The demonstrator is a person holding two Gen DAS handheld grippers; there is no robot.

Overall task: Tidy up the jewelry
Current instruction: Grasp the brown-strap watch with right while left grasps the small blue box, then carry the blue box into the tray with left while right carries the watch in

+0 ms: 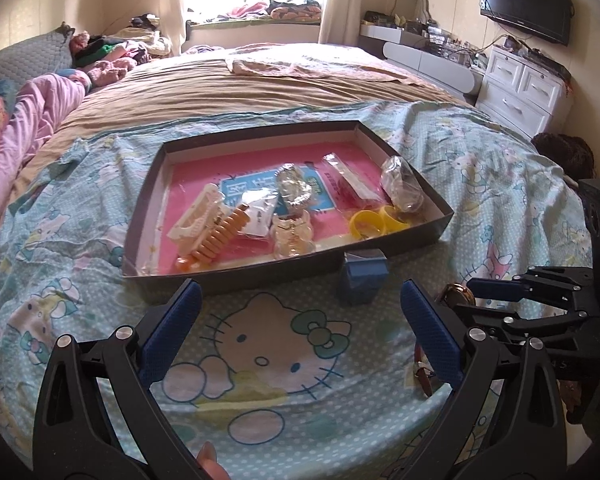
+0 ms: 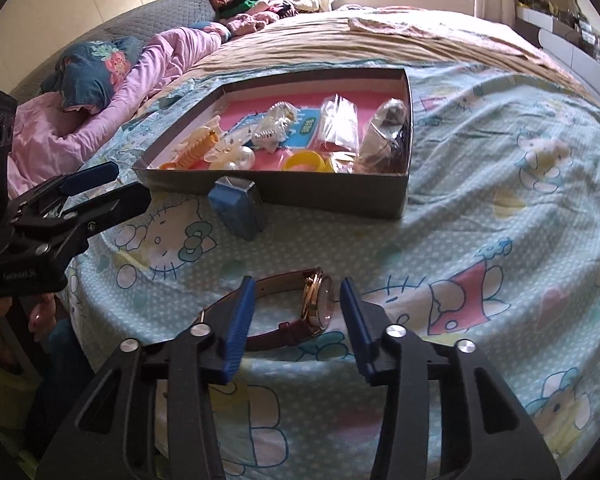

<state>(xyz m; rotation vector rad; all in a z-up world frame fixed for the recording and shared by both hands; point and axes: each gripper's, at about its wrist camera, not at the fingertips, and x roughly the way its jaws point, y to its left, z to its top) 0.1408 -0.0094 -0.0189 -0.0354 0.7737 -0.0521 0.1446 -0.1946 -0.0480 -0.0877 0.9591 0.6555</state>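
Observation:
A watch [image 2: 318,300] with a gold case and dark red strap stands on edge on the Hello Kitty sheet. It sits between the blue pads of my right gripper [image 2: 297,284]; a thin gap shows beside the case and the strap loop runs past the left finger [image 2: 242,312]. My left gripper [image 1: 300,292] hangs open over the sheet, with nothing between its fingers. Just ahead of it a small blue box [image 1: 364,280] rests against the dark tray [image 1: 260,272]. The tray holds hair clips, yellow rings and bagged jewelry. The watch case [image 1: 458,296] shows at the right gripper [image 1: 462,298].
The tray [image 2: 332,196] lies mid-bed on the light blue sheet; the blue box [image 2: 236,208] leans at its near wall. A pink quilt [image 2: 100,120] and pillows lie to the left. A person's hand [image 2: 40,316] holds the left gripper [image 2: 128,184]. Drawers and a TV stand far right.

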